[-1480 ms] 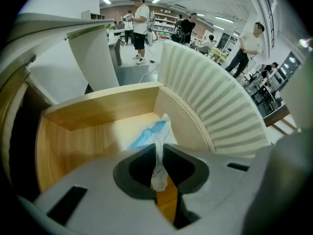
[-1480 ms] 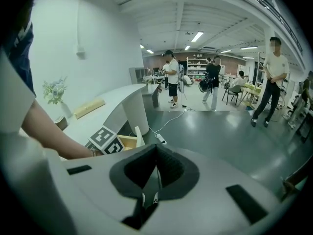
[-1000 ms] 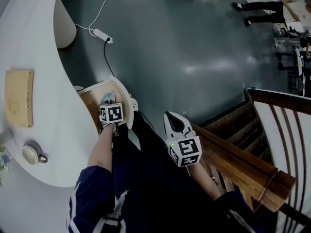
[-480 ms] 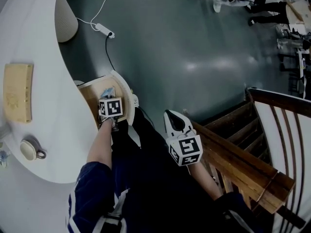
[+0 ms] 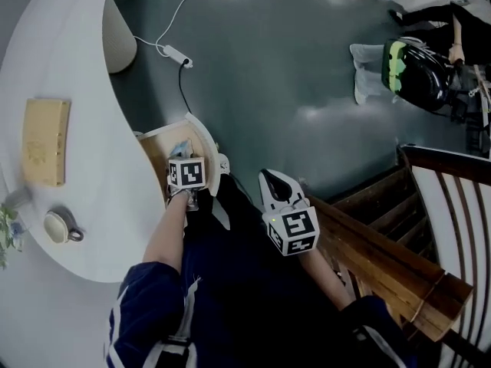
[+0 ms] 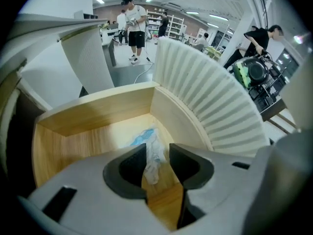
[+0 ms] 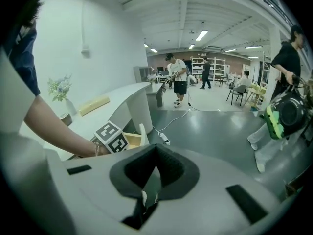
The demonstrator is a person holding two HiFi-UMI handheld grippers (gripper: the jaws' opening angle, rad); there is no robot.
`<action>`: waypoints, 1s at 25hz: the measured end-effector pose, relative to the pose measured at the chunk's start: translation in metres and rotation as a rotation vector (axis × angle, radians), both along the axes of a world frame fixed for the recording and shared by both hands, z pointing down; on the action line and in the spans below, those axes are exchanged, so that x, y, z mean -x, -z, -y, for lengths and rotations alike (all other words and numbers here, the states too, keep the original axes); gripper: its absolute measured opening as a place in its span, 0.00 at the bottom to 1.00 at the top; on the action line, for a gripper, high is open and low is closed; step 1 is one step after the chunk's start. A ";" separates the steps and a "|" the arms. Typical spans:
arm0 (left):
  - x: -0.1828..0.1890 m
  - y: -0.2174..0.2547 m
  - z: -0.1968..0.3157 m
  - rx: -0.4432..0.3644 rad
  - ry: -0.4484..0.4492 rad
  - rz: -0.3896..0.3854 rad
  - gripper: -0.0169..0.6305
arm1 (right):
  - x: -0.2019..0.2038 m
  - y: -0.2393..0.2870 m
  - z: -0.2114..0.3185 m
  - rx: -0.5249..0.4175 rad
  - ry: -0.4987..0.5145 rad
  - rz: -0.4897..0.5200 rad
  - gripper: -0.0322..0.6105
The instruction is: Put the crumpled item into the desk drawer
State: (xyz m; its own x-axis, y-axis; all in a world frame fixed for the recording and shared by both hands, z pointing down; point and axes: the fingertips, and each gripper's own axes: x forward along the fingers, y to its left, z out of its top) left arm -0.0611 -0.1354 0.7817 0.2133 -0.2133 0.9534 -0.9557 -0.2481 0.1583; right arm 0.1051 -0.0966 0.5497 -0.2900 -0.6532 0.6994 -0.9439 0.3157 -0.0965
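Observation:
The crumpled item (image 6: 148, 142), a white and blue wrapper, lies on the wooden floor of the open desk drawer (image 6: 83, 140). My left gripper (image 6: 157, 154) reaches into the drawer, its jaws opening. The item's near end sits in the gap between the pads, which stand apart from it. In the head view the left gripper (image 5: 185, 158) hangs over the drawer (image 5: 156, 150), and a bit of the item (image 5: 181, 147) shows beyond its cube. My right gripper (image 5: 275, 184) hovers to the right above my legs, shut and with nothing in it (image 7: 155, 150).
The drawer has a curved ribbed white front (image 6: 208, 99). On the curved white desk (image 5: 92, 106) lie a yellowish box (image 5: 44, 142) and a cup (image 5: 55, 226). A power strip (image 5: 177, 54) trails its cable across the grey floor. A wooden railing (image 5: 383, 245) runs at the right. A person with a black and green bag (image 5: 413, 67) stands far right.
The left gripper has stayed over the drawer while the head view shifted a little. A person carrying a black and green bag has come in at the upper right. The right gripper barely moved.

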 end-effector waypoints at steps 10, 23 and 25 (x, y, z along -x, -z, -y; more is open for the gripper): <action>-0.009 0.062 0.013 -0.088 0.024 -0.057 0.23 | 0.010 0.014 0.017 -0.061 0.014 0.049 0.06; -0.025 0.152 0.023 -0.285 -0.055 -0.157 0.23 | 0.011 0.029 0.036 -0.112 0.047 0.067 0.06; -0.027 0.167 0.024 -0.316 -0.053 -0.174 0.23 | 0.011 0.033 0.039 -0.122 0.055 0.066 0.06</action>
State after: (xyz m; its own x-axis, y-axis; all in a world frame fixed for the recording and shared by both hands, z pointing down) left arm -0.0344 -0.1590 0.6144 0.3850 -0.4758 0.7908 -0.9058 -0.3591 0.2249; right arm 0.0941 -0.1359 0.5169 -0.3707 -0.7141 0.5938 -0.9176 0.3803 -0.1155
